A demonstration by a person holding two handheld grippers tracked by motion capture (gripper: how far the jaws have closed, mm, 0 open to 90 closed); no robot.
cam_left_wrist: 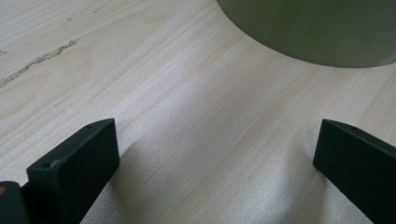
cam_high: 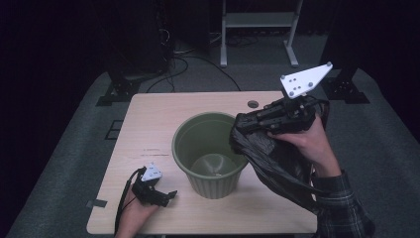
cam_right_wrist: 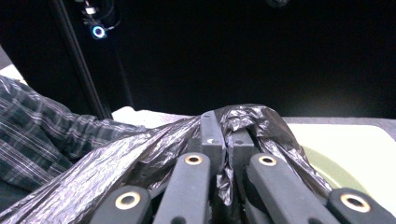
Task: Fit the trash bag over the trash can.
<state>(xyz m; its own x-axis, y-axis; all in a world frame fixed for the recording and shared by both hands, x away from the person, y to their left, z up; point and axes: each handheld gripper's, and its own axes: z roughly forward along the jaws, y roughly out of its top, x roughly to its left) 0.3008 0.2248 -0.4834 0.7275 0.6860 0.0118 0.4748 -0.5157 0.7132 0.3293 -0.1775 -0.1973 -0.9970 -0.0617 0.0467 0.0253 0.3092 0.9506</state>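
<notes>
A green bucket (cam_high: 210,153) stands upright at the middle of the wooden table (cam_high: 148,124), its inside bare. My right gripper (cam_high: 241,122) is shut on a black plastic bag (cam_high: 270,158), held in the air just over the bucket's right rim. The bag trails down and to the right toward the person's plaid sleeve (cam_high: 341,208). In the right gripper view the crumpled bag (cam_right_wrist: 84,182) is pinched between the closed jaws, gripper (cam_right_wrist: 224,135). My left gripper (cam_high: 171,195) rests on the table left of the bucket, open with nothing between its fingers (cam_left_wrist: 79,163); the bucket's wall (cam_left_wrist: 317,28) lies ahead of it.
A round cable hole (cam_high: 253,104) sits in the table's far edge. Beyond the table stand a white frame (cam_high: 257,29) and dark stands with cables on the grey floor. A scratch (cam_left_wrist: 37,63) marks the tabletop left of the bucket.
</notes>
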